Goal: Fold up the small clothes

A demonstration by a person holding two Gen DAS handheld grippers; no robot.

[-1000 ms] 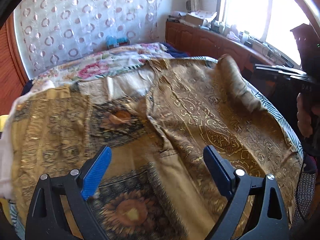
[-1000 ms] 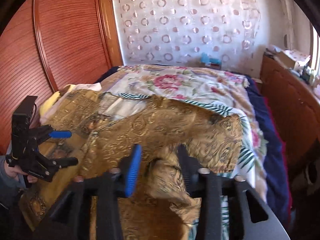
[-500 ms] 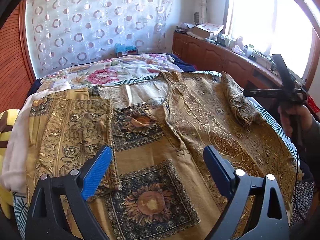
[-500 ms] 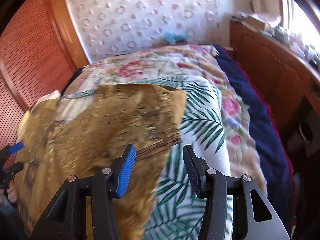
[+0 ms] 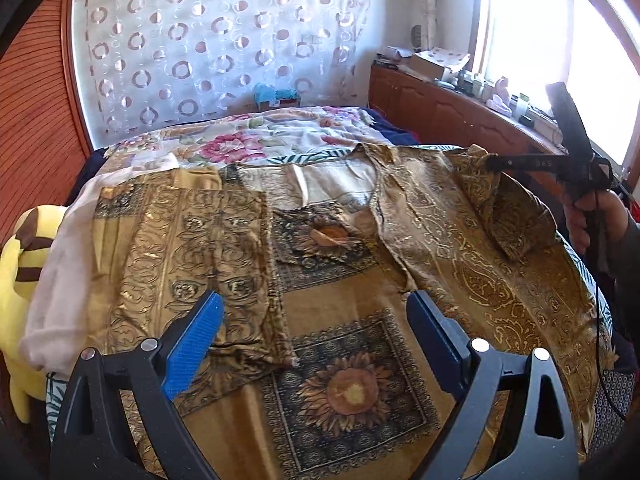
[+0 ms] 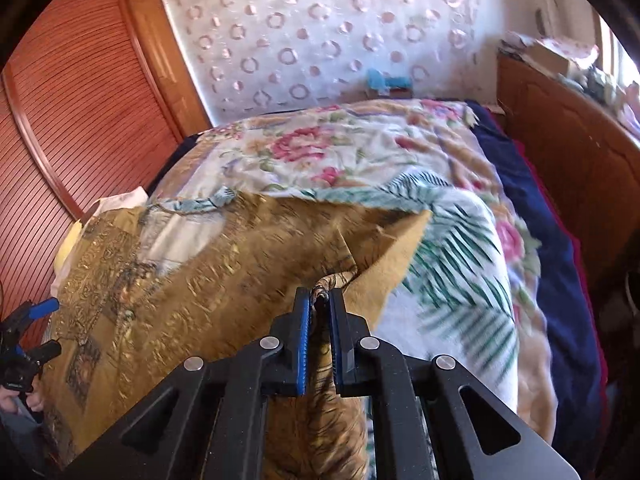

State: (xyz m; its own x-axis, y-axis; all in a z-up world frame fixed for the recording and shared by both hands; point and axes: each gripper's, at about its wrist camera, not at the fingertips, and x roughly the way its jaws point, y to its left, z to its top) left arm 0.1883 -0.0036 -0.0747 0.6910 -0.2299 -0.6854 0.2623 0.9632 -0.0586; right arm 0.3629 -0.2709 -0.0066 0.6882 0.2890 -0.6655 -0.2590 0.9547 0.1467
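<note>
between the right gripper's (image 6: 319, 300) blue ribbed pads a bunched fold of the gold shirt's (image 5: 344, 264) sleeve is pinched; the jaws have just been closing and now press on the cloth. the shirt is thin, slightly shiny fabric, gold and ochre, printed with paisley scrolls and dark bordered squares holding sunflowers. ahead of and below the left gripper's (image 5: 316, 320) jaws, which stand wide apart with nothing between them, the shirt lies spread flat, one sleeve folded across its front beside the blue-padded finger. beyond the jaws lies a floral bedspread (image 5: 256, 140) with pink blooms, and a white sheet with green palm leaves (image 6: 452, 264) shows to the right of the closed pair. a yellow plush toy (image 5: 16, 280) sits well to the left of the open pair. farther off hang a sheer curtain with ring patterns (image 5: 216, 36), a slatted wooden door (image 6: 76, 104) and a wooden cabinet (image 5: 436, 112) under a bright window.
</note>
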